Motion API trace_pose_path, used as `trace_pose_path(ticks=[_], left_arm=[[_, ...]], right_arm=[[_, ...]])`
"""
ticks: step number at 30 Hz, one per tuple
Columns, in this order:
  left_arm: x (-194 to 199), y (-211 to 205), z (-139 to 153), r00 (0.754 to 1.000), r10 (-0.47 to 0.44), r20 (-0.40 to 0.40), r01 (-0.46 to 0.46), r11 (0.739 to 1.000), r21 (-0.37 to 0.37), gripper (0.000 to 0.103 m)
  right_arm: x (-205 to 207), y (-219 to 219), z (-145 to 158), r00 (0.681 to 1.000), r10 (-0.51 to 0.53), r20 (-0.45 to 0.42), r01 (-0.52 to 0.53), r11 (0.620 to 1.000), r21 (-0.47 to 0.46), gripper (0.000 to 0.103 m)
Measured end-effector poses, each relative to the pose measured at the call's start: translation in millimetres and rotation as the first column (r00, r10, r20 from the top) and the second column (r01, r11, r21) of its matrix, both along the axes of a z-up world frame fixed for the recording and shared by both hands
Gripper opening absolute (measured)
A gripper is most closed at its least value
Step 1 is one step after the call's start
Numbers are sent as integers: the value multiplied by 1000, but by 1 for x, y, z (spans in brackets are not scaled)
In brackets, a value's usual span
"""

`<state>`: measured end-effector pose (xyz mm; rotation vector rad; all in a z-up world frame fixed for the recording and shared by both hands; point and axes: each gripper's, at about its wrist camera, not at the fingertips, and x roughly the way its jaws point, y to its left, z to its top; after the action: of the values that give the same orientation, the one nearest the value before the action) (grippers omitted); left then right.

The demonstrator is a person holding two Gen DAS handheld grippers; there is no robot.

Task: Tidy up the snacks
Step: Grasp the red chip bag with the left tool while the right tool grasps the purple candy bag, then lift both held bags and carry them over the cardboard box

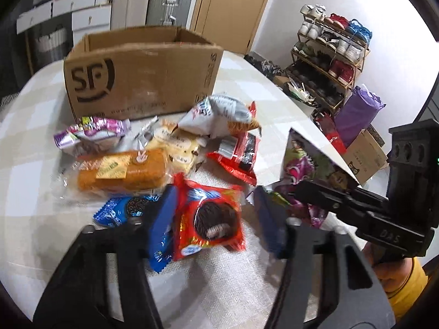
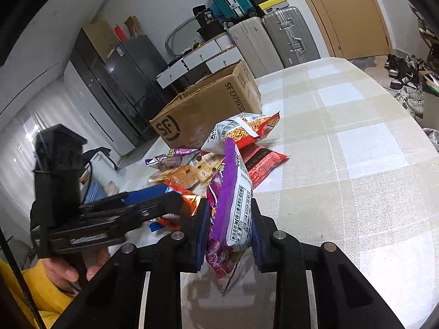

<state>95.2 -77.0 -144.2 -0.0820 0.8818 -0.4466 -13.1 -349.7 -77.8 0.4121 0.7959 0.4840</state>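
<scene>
Right gripper (image 2: 229,235) clamped on a purple snack bag (image 2: 233,203), held clear of the table (image 2: 356,164), probably headed for the cardboard box (image 1: 142,71). Left gripper (image 1: 212,216) straddling the red cookie pack (image 1: 208,213), jaws narrowed but not visibly pinching yet.

Red cookie pack (image 1: 210,216) hides blue pack's (image 1: 120,211) right end.

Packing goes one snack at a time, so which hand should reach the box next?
Right: its tool already pinches the purple packet; the left tool only straddles the red cookie pack.
</scene>
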Motion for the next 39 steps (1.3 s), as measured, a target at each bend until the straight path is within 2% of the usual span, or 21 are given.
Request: trace_pose_path(ticks=[3, 9, 10, 12, 14, 16, 17, 18, 23, 29, 39], left_arm=[[2, 2, -4, 1000, 8, -19, -8, 1000, -8, 29], [1, -2, -8, 1000, 27, -9, -27, 998, 52, 27], [1, -3, -9, 999, 32, -5, -31, 998, 60, 29], [2, -5, -10, 999, 39, -22, -37, 996, 81, 46], [1, -9, -12, 999, 13, -31, -11, 997, 81, 50], [1, -14, -14, 999, -5, -31, 8, 996, 91, 50], [0, -17, -15, 999, -12, -32, 15, 994, 104, 49], [1, -18, -16, 999, -15, -37, 19, 994, 110, 42], [1, -16, -14, 998, -27, -52, 30, 997, 71, 32], [-8, -22, -3, 998, -57, -14, 58, 995, 82, 22], [-29, -11, 18, 998, -62, 31, 61, 997, 55, 21]], right_arm=[[0, -2, -3, 1000, -1, -7, 1, 1000, 7, 27], [2, -4, -4, 1000, 2, -9, -2, 1000, 13, 27], [2, -3, -4, 1000, 4, -8, -4, 1000, 12, 27], [1, -3, -4, 1000, 4, -7, -4, 1000, 10, 27], [1, -2, -4, 1000, 4, -7, -4, 1000, 10, 27], [1, -3, -4, 1000, 1, -6, -1, 1000, 11, 27], [1, -3, -4, 1000, 0, -6, 0, 1000, 12, 27], [1, -3, -4, 1000, -3, -6, 3, 1000, 11, 27], [0, -3, -5, 1000, -6, -6, 6, 1000, 14, 27], [-2, -5, -4, 1000, -17, -5, 18, 1000, 17, 27], [-11, -8, 10, 999, -36, 18, 36, 999, 11, 27]])
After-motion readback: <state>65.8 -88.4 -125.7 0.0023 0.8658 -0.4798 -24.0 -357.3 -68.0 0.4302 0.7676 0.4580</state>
